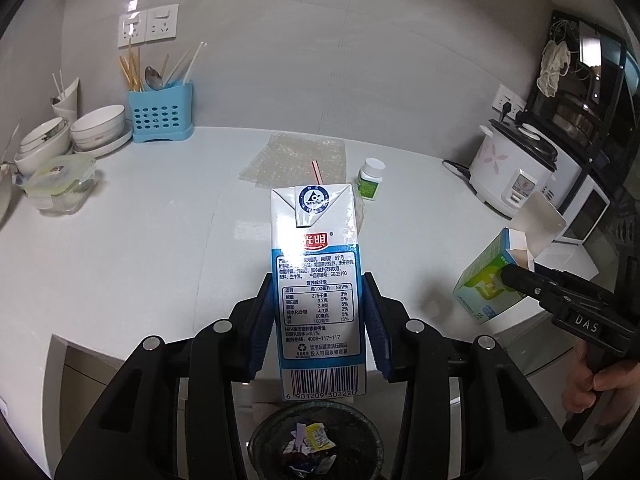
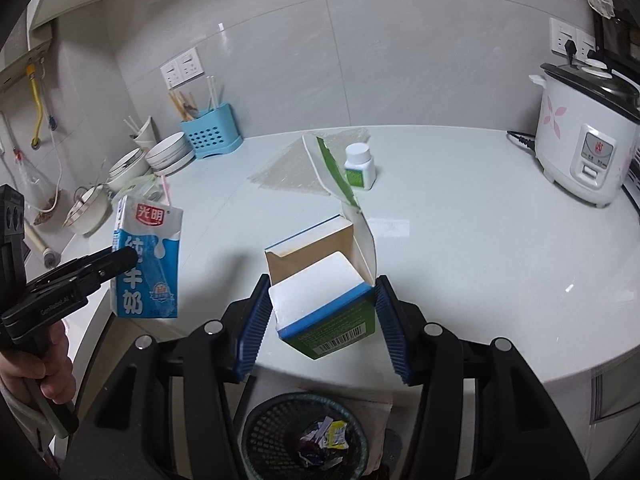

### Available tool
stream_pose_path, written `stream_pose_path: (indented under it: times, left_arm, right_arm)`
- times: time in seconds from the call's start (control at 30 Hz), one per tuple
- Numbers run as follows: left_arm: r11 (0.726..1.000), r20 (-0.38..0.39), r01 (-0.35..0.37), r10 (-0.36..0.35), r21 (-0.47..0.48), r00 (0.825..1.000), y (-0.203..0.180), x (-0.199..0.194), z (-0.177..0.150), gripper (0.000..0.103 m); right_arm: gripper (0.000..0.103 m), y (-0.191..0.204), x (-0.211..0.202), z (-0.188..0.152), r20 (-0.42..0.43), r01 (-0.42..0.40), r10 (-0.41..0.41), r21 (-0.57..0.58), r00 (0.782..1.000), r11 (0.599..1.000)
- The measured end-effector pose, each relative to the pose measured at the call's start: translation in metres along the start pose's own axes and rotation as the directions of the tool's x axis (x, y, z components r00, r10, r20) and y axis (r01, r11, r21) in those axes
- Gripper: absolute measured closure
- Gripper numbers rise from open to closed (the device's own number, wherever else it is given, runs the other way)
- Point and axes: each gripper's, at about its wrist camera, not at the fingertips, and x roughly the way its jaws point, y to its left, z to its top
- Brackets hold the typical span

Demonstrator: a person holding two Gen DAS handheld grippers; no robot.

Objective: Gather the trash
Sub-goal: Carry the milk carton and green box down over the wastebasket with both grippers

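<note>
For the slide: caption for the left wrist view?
Left gripper holds milk carton above trash basket; right gripper holds open box.

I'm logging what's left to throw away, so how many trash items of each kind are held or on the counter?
Milk carton, held in the left tool: 1
Open cardboard box, held in the right tool: 1
Pill bottle on the counter: 1
Bubble wrap sheet on the counter: 1
Total: 4

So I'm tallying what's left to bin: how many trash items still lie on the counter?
2: a bubble wrap sheet at the back and a white pill bottle beside it. The milk carton and open box are held. More may be hidden.
</note>
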Motion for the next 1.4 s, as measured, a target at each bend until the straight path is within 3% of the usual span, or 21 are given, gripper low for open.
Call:
stream_pose_path:
  times: [0.33,0.47,0.8,1.2,1.4]
  left_arm:
    - [0.998,-0.030,0.063,-0.062,0.026,0.998,-0.010,-0.035,-0.054,0.062]
    - [0.996,-0.071,0.082,-0.080,0.023,0.994,-0.010,-0.040,-0.079,0.062]
    - [0.996,-0.164,0.090,-0.085,0.025,0.983,-0.009,-0.039,-0.137,0.062]
    - [0.998,-0.215,0.068,-0.070,-0.016,0.974,0.009,-0.032,-0.179,0.062]
    - [0.997,-0.239,0.050,-0.062,-0.058,0.969,0.018,-0.032,-0.190,0.062]
  right_arm:
    - [0.053,0.019,-0.018,-0.068,-0.068,-0.021,0.019,-0.030,0.997,0.999]
    - [0.054,0.020,-0.020,-0.091,-0.090,-0.065,0.063,-0.019,0.994,0.998]
    - [0.053,0.022,-0.006,-0.136,-0.167,-0.070,0.067,-0.012,0.984,0.997]
    - [0.054,0.017,0.028,-0.190,-0.296,-0.042,0.043,0.010,0.954,0.999]
    - [0.053,0.025,0.060,-0.212,-0.368,-0.056,0.046,-0.016,0.929,0.998]
